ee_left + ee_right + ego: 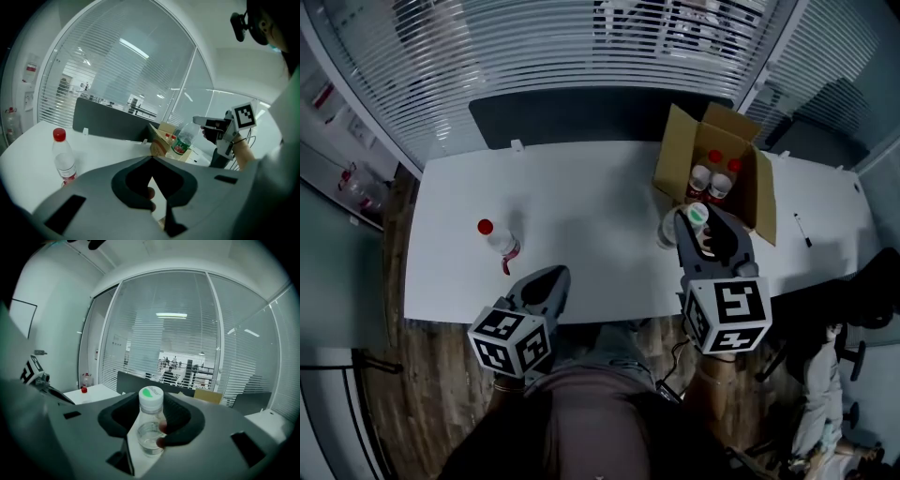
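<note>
Our right gripper (697, 225) pinches the green-capped bottle (151, 420) just under its cap, upright, probably so it hangs steady, just beside the cardboard box (675, 155). Our left gripper (152, 161), jaws pressed together on nothing, hovers well left of the box, near the red-capped bottle (499, 241)

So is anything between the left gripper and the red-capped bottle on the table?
Nothing visible does. Only bare white table lies between the left gripper and the red-capped bottle, which stands ahead to its left. The cardboard box sits off to the right.
</note>
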`<state>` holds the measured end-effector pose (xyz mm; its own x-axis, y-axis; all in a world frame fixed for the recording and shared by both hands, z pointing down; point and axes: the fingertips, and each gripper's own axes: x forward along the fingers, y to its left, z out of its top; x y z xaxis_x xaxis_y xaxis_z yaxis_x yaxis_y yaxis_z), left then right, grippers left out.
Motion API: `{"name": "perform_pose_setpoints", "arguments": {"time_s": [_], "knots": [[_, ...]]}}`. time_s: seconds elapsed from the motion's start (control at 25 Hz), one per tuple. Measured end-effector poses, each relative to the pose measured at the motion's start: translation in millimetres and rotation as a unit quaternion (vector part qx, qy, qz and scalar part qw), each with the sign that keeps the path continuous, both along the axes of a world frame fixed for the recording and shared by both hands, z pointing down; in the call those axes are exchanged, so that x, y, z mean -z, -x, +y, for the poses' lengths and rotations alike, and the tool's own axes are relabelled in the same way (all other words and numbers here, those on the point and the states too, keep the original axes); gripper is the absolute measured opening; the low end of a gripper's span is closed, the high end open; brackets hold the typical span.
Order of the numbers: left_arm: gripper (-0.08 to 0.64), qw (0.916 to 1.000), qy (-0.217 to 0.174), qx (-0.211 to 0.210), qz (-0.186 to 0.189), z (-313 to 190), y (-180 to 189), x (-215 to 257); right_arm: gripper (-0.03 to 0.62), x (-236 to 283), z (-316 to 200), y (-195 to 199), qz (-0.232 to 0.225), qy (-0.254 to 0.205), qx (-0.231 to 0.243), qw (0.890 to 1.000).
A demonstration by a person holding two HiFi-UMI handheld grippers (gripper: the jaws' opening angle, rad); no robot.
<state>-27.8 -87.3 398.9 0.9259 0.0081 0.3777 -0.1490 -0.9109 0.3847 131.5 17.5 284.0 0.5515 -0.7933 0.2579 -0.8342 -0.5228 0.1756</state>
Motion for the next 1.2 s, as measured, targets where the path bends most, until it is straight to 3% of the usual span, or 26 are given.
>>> {"name": "perform_pose_setpoints", "arguments": {"time_s": [0.48, 1.2], "knots": [[0.006, 0.9945, 0.001, 0.105, -0.001, -38.3, 37.8, -3.0, 0.170, -21.6, -86.9, 29.2, -0.016, 0.016, 0.122, 0.992], [0.006, 0.9691, 0.004, 0.246, -0.007, -76.2, 96.6, -6.5, 0.170, -41.8, -178.7, 84.9, -0.033, 0.037, 0.271, 0.961]]}}
